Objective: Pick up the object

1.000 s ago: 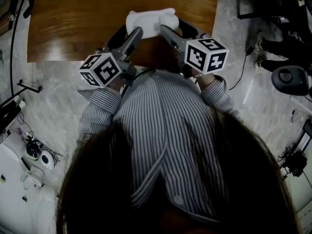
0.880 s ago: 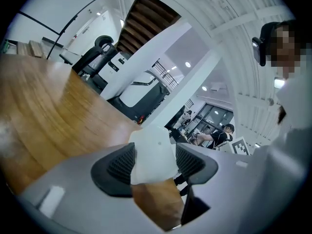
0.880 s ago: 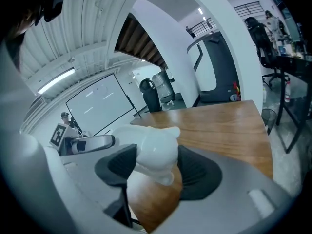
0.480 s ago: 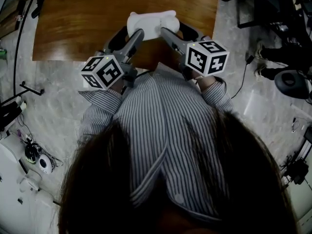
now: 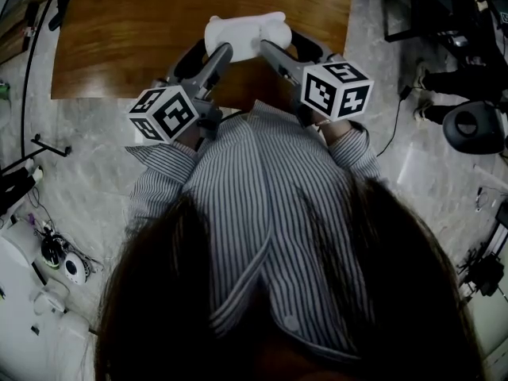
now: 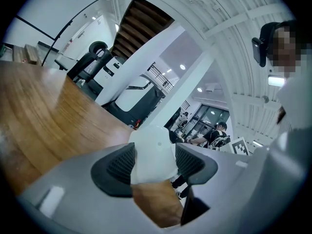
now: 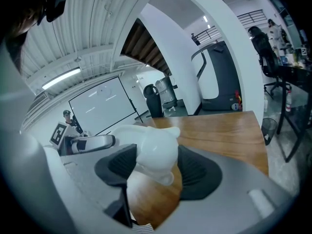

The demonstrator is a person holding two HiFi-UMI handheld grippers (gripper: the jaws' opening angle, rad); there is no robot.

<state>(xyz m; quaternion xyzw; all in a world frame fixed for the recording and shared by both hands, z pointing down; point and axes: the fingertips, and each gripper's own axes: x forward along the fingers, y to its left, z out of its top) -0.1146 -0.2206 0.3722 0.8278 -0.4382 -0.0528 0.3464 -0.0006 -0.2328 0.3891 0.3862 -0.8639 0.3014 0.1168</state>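
Observation:
A white, rounded, animal-shaped object (image 5: 244, 34) is held over the near edge of the brown wooden table (image 5: 135, 30). My left gripper (image 5: 213, 48) is shut on its left end, and in the left gripper view both ribbed pads press the white object (image 6: 152, 152). My right gripper (image 5: 279, 43) is shut on its right end, and in the right gripper view the white object (image 7: 153, 150) sits clamped between the pads. I cannot tell whether the object still touches the tabletop. The marker cubes (image 5: 164, 113) (image 5: 336, 90) sit just in front of the person's striped shirt.
The table's near edge runs just below the grippers. Black chair bases and cables (image 5: 468, 125) crowd the floor at right. White devices and cables (image 5: 55, 252) lie on the floor at lower left. The table's far part is bare wood.

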